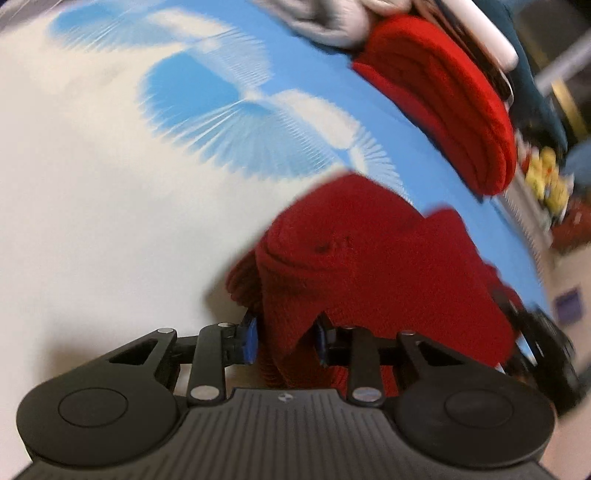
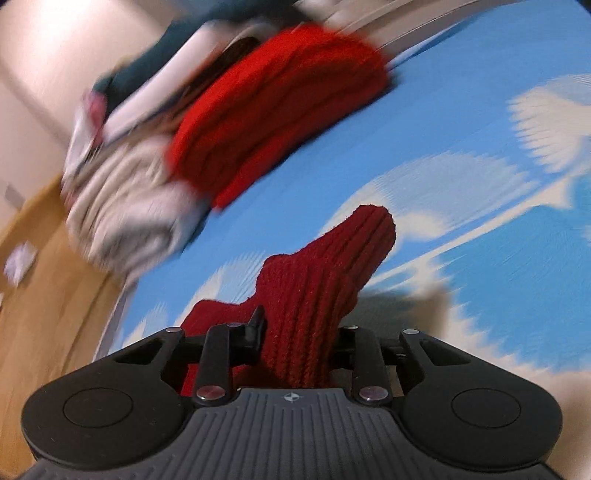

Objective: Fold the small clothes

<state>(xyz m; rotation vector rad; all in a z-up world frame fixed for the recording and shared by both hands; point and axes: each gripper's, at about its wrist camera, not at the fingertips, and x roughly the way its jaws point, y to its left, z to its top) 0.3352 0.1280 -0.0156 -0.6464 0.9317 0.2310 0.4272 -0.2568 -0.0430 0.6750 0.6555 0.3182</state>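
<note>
1. Dark red knit garment point(image 1: 369, 266) is held up over the blue-and-white cloth point(image 1: 92, 184).
2. Left gripper point(image 1: 286, 341) pinches one edge, right gripper point(image 2: 301, 338) pinches another.
3. Bright red folded knit point(image 2: 280, 110) sits behind it.

Left gripper point(image 1: 286, 341): black, blue-padded fingers point(image 1: 250, 341), closed on a fold of the dark red knit garment point(image 1: 369, 266) at near centre.
Dark red knit garment: ribbed, bunched, lying on the blue-and-white patterned surface point(image 1: 110, 184); its right end reaches a second black gripper point(image 1: 543, 347) at the near right edge, blurred, state unclear.
Bright red folded knit point(image 1: 443, 103): far right, on the same surface.
Grey fabric point(image 1: 332, 22): far, just left of the bright red knit.
Small yellow items point(image 1: 546, 173): far right, blurred.
</note>
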